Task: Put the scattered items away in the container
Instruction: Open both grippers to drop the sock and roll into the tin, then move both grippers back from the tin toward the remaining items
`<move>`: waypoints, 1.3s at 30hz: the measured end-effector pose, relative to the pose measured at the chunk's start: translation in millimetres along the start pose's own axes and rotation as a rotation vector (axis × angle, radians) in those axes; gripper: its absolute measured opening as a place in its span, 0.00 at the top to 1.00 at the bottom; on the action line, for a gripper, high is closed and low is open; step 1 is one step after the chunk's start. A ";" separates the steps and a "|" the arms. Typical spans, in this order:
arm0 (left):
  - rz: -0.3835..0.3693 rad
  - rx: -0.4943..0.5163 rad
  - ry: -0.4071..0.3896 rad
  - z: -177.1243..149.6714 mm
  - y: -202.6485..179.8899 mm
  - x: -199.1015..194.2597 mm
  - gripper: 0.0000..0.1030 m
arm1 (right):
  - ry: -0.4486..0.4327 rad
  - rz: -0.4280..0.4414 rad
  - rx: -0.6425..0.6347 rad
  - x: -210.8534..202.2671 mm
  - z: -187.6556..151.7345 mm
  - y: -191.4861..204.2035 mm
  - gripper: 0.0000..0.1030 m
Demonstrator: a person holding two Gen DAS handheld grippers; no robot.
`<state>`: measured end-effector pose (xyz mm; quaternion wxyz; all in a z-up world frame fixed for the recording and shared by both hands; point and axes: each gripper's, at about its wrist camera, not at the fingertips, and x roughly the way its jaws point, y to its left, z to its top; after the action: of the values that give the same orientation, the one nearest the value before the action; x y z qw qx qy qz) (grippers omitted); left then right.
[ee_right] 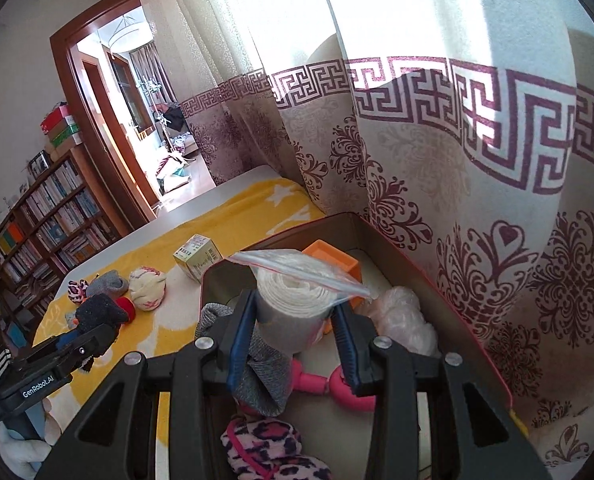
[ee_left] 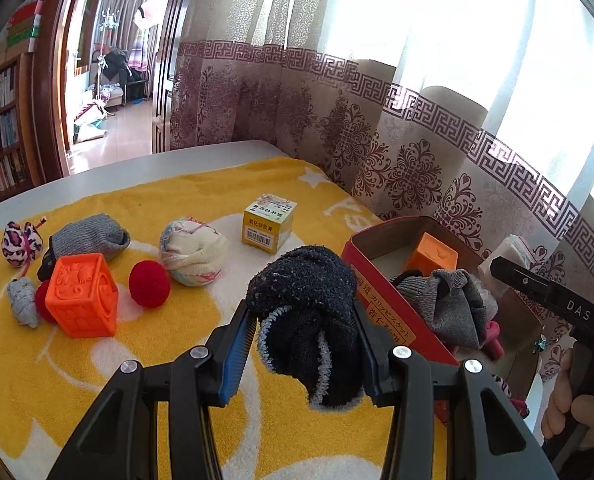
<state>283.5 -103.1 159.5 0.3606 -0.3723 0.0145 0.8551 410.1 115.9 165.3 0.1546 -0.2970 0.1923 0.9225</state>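
My left gripper (ee_left: 303, 320) is shut on a dark navy sock bundle (ee_left: 305, 300), held above the yellow towel just left of the red container (ee_left: 381, 280). My right gripper (ee_right: 295, 320) is shut on a zip bag with a white roll (ee_right: 293, 292), held over the container's inside (ee_right: 397, 280). The container holds an orange block (ee_left: 433, 256), a grey sock (ee_left: 445, 304), a pink toy (ee_right: 329, 384) and a leopard-print item (ee_right: 265, 444). On the towel lie an orange cube (ee_left: 83, 296), a red ball (ee_left: 149, 283), a white sock ball (ee_left: 193, 250), a grey sock (ee_left: 89, 238) and a yellow box (ee_left: 269, 222).
A leopard-print toy (ee_left: 19, 242) and a small grey toy (ee_left: 23, 302) lie at the towel's left end. A patterned curtain (ee_left: 377, 140) hangs close behind the container. The white table edge (ee_left: 117, 166) runs beyond the towel. A bookshelf (ee_right: 45, 216) stands farther left.
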 end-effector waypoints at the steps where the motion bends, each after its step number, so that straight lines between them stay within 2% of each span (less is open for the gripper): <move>1: -0.012 0.014 0.002 4.5 -7.9 3.0 0.53 | 0.000 -0.001 0.000 0.0 -0.8 -1.5 0.59; 9: -0.084 0.106 0.009 38.0 -68.1 33.2 0.53 | -0.007 -0.037 0.009 -3.4 -2.4 -16.3 0.58; 14: -0.141 0.094 0.062 50.8 -86.0 62.5 0.52 | 0.004 -0.029 0.041 -0.9 -0.9 -24.7 0.57; 16: -0.139 0.094 0.092 52.0 -90.7 73.1 0.44 | 0.008 -0.028 0.052 0.5 -0.8 -26.0 0.48; 17: -0.136 0.083 0.100 51.0 -90.1 76.1 0.29 | 0.005 -0.030 0.055 0.6 -1.1 -26.5 0.42; 19: -0.136 0.057 0.085 48.6 -85.6 75.8 0.20 | 0.002 -0.032 0.057 0.3 -1.0 -26.8 0.38; 28: -0.108 -0.021 0.081 36.8 -49.0 66.0 0.20 | -0.005 -0.037 0.052 -0.1 -4.0 -20.5 0.35; 34: -0.022 -0.036 0.058 24.0 -18.2 54.0 0.19 | 0.008 -0.038 0.029 5.3 -8.3 -10.9 0.34; 38: 0.026 -0.076 0.036 17.5 12.7 40.5 0.01 | 0.002 -0.039 0.005 5.4 -10.9 0.1 0.34; 39: 0.040 -0.091 0.032 16.3 21.5 36.3 0.01 | -0.005 -0.038 -0.004 4.1 -11.2 3.6 0.34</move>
<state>242.9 -92.3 142.6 0.3259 -0.4017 -0.0113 0.8557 410.9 108.4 155.4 0.1721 -0.2986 0.1844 0.9204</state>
